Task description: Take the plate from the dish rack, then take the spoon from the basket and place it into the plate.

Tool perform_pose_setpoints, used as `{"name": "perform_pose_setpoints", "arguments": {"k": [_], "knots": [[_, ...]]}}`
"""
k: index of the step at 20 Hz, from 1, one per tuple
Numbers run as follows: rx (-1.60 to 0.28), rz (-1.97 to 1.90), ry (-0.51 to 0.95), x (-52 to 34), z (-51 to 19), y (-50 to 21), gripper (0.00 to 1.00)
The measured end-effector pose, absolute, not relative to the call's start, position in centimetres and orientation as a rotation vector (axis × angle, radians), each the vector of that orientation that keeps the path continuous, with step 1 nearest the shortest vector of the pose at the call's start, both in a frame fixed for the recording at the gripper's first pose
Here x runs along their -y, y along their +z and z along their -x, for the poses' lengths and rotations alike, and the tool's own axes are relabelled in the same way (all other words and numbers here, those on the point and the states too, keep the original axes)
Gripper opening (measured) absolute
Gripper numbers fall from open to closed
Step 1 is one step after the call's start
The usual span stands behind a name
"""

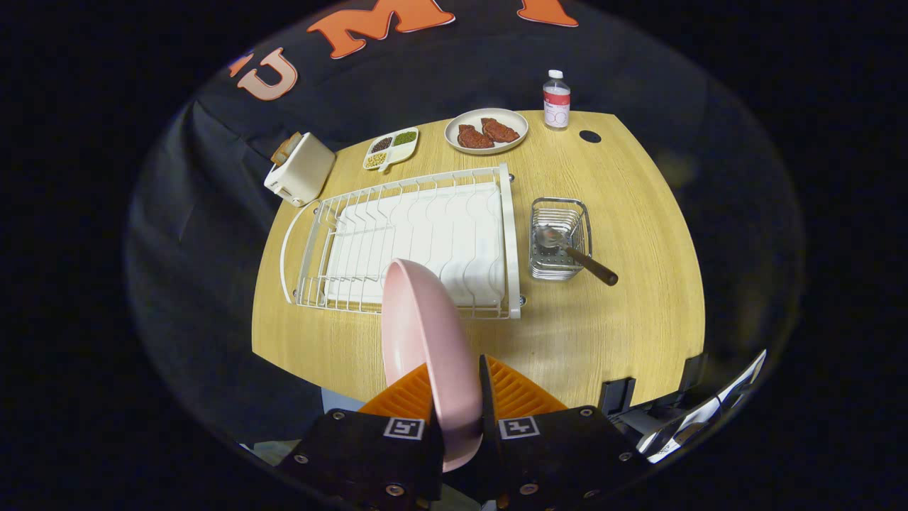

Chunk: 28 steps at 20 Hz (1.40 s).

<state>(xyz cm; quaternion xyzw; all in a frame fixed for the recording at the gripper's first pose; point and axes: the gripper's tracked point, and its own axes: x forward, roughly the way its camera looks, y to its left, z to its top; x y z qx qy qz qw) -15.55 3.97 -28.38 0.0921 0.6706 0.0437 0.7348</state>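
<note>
A pink plate [425,333] stands on edge between my two fingers, held up over the near side of the wooden table [638,319]. My gripper [457,387] is shut on the plate's rim, one finger on each face. Beyond the plate lies the white wire dish rack [411,234] with nothing in its slots. To the right of the rack stands a small wire basket [559,238]. A spoon [571,250] lies in it, its metal bowl inside and its dark handle sticking out over the basket's near right corner.
At the table's far side are a white toaster [300,169], a divided snack tray [391,148], a plate of red meat pieces [486,131] and a small bottle [556,100]. Bare wood lies to the right of the basket and in front of the rack.
</note>
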Motion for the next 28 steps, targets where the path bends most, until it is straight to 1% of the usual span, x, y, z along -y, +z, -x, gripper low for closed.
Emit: {"name": "perform_pose_setpoints", "arguments": {"k": [7,13,16,18,22,25,28], "knots": [[-1.520,-0.250,0.089,-5.4,20.9,-32.3,0.24],[-1.526,-0.228,0.111,-6.2,22.4,-36.6,0.24],[-1.537,-0.302,0.134,-7.1,22.9,-37.6,0.24],[-1.554,-0.324,0.108,-6.7,23.2,-38.5,0.26],[-1.546,-0.232,0.025,-3.5,23.1,-40.0,0.37],[-1.516,-0.241,-0.001,-2.4,22.5,-40.1,0.33],[-1.426,-0.256,-0.017,-1.6,20.7,-39.5,0.33]]}}
